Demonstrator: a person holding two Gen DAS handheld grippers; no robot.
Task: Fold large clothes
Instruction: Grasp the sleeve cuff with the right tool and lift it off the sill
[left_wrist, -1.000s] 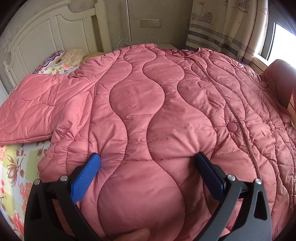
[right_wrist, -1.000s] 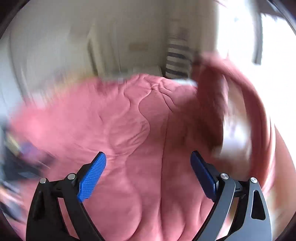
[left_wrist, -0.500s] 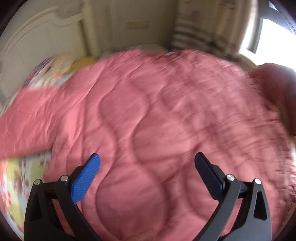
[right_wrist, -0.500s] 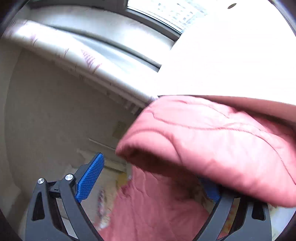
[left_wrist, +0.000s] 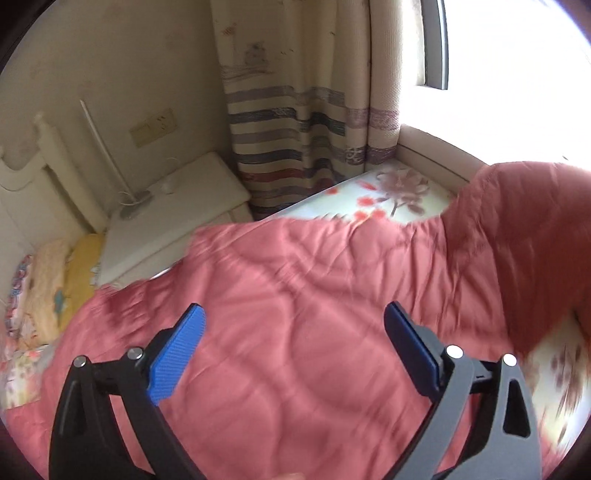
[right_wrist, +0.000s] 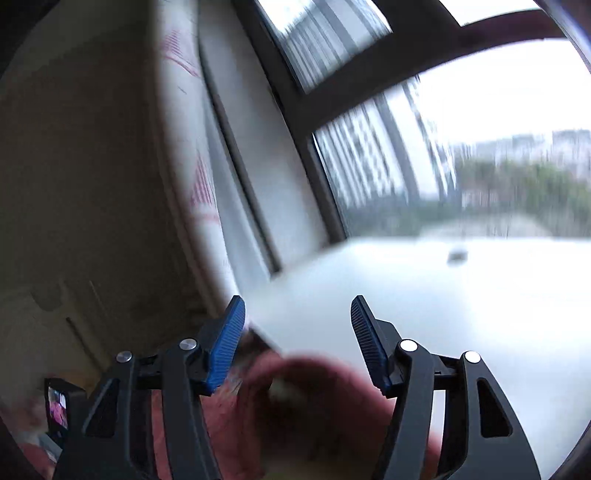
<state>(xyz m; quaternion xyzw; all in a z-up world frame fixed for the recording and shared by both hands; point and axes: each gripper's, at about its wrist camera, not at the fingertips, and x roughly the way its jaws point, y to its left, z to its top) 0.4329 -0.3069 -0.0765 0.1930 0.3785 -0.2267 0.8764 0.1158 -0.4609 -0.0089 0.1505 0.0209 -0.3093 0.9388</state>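
Left gripper (left_wrist: 293, 334): jaws spread wide, nothing between them, poised above the pink quilted coat (left_wrist: 295, 332). Coat body spread flat on the bed (left_wrist: 391, 192), directly below and ahead of these jaws. Long axis of the coat apparently running from the pillows (left_wrist: 59, 280) side toward the window (left_wrist: 517, 74) side, though motion blur prevents a firm reading. Toward the window from the coat's middle: a raised pink flap (left_wrist: 524, 236), most likely a sleeve, lifted clear of the floral sheet and well apart from the left jaws. Beyond the coat's far edge: white nightstand (left_wrist: 177, 206) and striped curtain (left_wrist: 295, 122).

Right gripper (right_wrist: 297, 334): jaws partly apart, not clenched on anything visible. Blurred pink cloth (right_wrist: 314, 406) low in the right wrist view, below and behind the fingertips; whether touching the jaws, cannot tell. Camera aimed up at the window frame (right_wrist: 332, 92) and sill, away from the coat.

Judgement: raised flap lying on the right gripper's side of the coat, so the right hand the nearer one for carrying it across toward the coat's middle; left jaws better placed for pinning or gripping the body.
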